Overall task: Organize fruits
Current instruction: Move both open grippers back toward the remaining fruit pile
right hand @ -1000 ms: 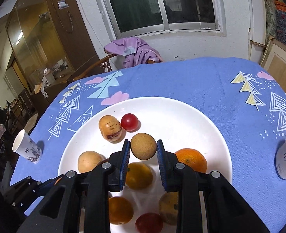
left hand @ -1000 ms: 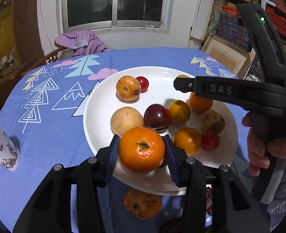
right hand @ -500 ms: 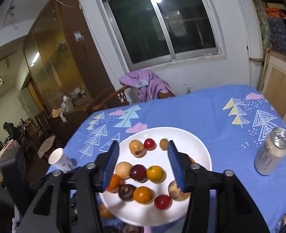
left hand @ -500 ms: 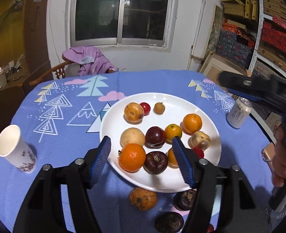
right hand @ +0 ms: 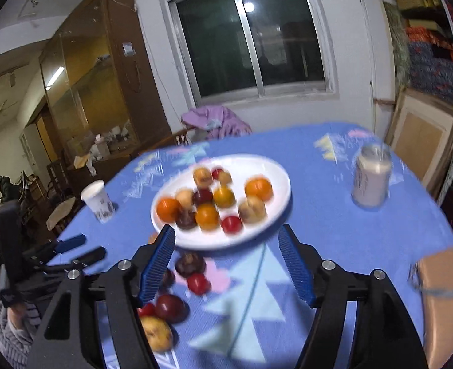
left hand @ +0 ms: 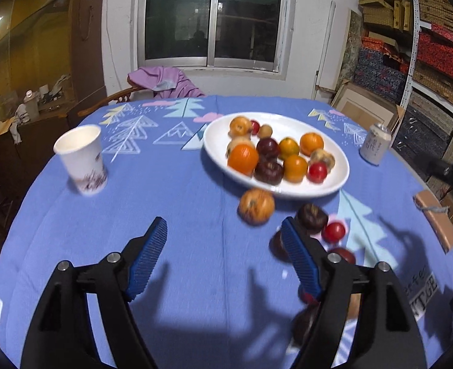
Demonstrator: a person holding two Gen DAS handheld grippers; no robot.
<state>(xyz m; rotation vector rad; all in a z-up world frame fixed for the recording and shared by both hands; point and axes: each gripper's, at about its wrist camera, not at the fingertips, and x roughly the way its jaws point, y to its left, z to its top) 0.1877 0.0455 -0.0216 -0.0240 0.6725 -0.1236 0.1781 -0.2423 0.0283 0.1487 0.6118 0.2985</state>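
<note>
Left claw [left hand: 223, 253] and right claw [right hand: 228, 259] both newly spread wide, empty, above the tablecloth [left hand: 165, 190].

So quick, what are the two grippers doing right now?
Left gripper: open, jaws just opening, holding nothing.
Right gripper: open, jaws just opening, holding nothing.

Dim indoor light, motion blur, fisheye bending, dark corners, soft shadows
</note>
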